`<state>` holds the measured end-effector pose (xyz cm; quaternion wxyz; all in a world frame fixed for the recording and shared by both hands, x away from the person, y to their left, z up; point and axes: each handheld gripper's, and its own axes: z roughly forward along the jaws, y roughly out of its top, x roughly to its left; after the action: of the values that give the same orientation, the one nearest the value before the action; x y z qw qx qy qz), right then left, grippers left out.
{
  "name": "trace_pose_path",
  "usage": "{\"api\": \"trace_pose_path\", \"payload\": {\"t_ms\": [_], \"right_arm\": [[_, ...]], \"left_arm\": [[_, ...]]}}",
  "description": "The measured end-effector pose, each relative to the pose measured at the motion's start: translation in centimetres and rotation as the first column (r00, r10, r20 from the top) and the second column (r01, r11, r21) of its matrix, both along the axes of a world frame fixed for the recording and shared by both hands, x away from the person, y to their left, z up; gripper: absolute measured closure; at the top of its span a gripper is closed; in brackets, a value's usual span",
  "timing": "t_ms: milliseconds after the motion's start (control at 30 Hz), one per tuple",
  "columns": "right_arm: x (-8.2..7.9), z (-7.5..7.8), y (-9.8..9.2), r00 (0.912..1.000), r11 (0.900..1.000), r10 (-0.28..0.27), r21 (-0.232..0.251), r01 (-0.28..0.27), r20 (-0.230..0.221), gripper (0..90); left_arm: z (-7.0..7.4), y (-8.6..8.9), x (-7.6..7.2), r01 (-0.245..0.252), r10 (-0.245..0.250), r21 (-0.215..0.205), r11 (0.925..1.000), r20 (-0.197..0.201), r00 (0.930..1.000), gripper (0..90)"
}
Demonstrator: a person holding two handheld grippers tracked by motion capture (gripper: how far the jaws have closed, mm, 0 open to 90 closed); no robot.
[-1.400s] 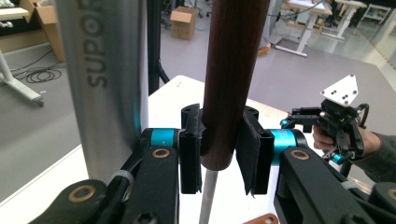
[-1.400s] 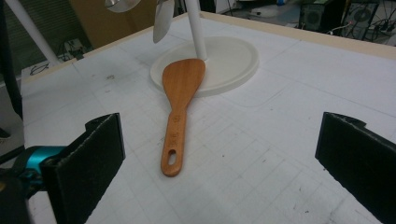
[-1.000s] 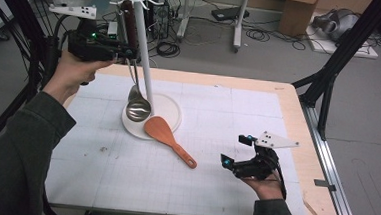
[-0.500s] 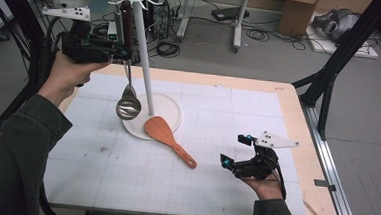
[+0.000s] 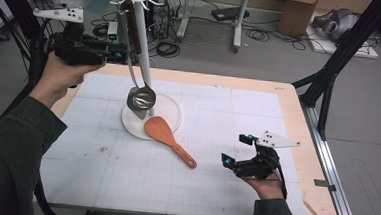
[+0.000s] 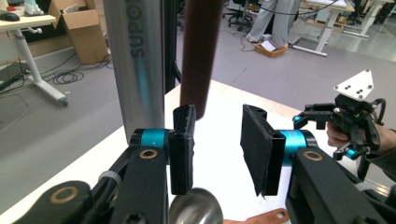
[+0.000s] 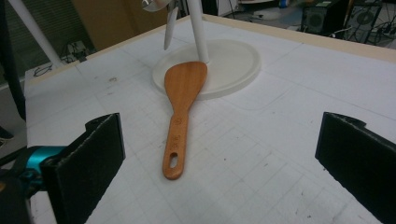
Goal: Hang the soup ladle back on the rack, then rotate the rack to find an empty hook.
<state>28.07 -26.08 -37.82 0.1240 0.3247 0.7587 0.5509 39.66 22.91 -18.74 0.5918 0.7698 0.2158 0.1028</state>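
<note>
Ladle (image 5: 140,97): steel, dark-handled, hanging on the white rack (image 5: 141,39) with its bowl just above the rack's base plate (image 5: 170,117). Left hand-held gripper (image 6: 217,140): jaws parted, handle just ahead of them and not clamped. Judged step: hanging just completed; next, back clear. Wooden spatula (image 7: 181,103): flat on the surface (image 5: 238,115), ahead of right hand-held gripper (image 7: 224,163), jaws wide apart, likely next pickup.

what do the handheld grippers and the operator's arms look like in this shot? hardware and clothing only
Both are black-bodied: the left gripper and right gripper have flat black foam-faced pads, teal collars behind them and brass-coloured pivot rings. Each carries a pale grey three-cornered plate with small holes. Black cables trail off. The person wears dark green-grey long sleeves.
</note>
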Motion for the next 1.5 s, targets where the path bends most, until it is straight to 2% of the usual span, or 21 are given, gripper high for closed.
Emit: {"api": "trace_pose_path", "payload": {"t_ms": [333, 433, 667, 900, 1300, 1500], "right_arm": [[-0.2, 0.2, -0.7, 0.9998, 1.0, -0.019, -0.005, 0.019, 0.004, 0.5], [-0.2, 0.3, -0.9, 0.9996, 1.0, -0.028, -0.005, 0.028, 0.003, 0.5], [-0.4, 0.2, -1.6, 0.9989, 0.999, -0.047, -0.006, 0.047, -0.002, 0.5], [-0.4, 0.3, -1.6, 0.9991, 0.999, -0.042, -0.004, 0.042, 0.002, 0.5], [-0.2, 0.2, -1.5, 0.9991, 0.999, -0.041, -0.006, 0.041, 0.009, 0.5], [-0.2, 0.1, -1.6, 0.9992, 0.999, -0.041, -0.001, 0.041, 0.005, 0.5]], "left_arm": [[0.5, -0.5, -1.0, 0.067, -0.067, -0.008, 0.9977, 0.006, 0.9978, 85.3], [0.7, -0.7, -1.1, 0.087, -0.087, -0.006, 0.9962, 0.009, 0.9962, 88.8], [2.2, -1.1, -1.6, 0.11, -0.11, -0.003, 0.9939, 0.031, 0.9934, 89.7], [4.0, -2.1, -1.7, 0.124, -0.124, 0.012, 0.9922, 0.047, 0.9911, 89.7], [6.6, -3.4, -1.1, 0.109, -0.11, 0.026, 0.9938, 0.065, 0.9918, 89.7], [7.3, -3.7, -0.6, 0.094, -0.095, 0.022, 0.9954, 0.07, 0.993, 89.7]]}}
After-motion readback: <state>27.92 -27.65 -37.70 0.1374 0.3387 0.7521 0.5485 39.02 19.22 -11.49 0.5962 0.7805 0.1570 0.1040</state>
